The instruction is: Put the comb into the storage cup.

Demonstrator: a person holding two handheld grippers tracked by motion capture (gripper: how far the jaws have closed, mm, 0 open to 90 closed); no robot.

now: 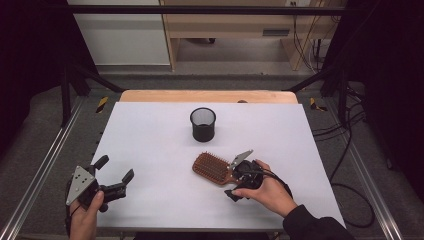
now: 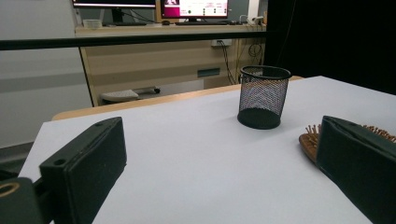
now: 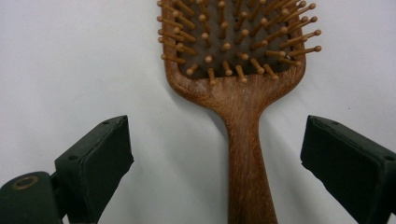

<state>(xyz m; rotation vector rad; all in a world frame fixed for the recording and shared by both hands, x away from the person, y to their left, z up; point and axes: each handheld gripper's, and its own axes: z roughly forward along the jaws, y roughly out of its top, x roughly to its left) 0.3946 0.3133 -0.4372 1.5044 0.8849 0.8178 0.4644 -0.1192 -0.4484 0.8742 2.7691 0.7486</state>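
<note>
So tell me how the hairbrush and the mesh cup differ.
The hairbrush is brown wood; the mesh cup is black wire mesh. The hairbrush lies flat on the table with its bristles up, while the mesh cup stands upright, open end up. The hairbrush's handle sits between the open jaws of the right gripper; the mesh cup stands apart, farther back, with no gripper at it. Both rest on the white tabletop.

This looks like a lab or office test room. A white-covered wooden table stands inside a black metal frame, with loose black cables on grey carpet and lit computer monitors on a pale wooden desk.
</note>
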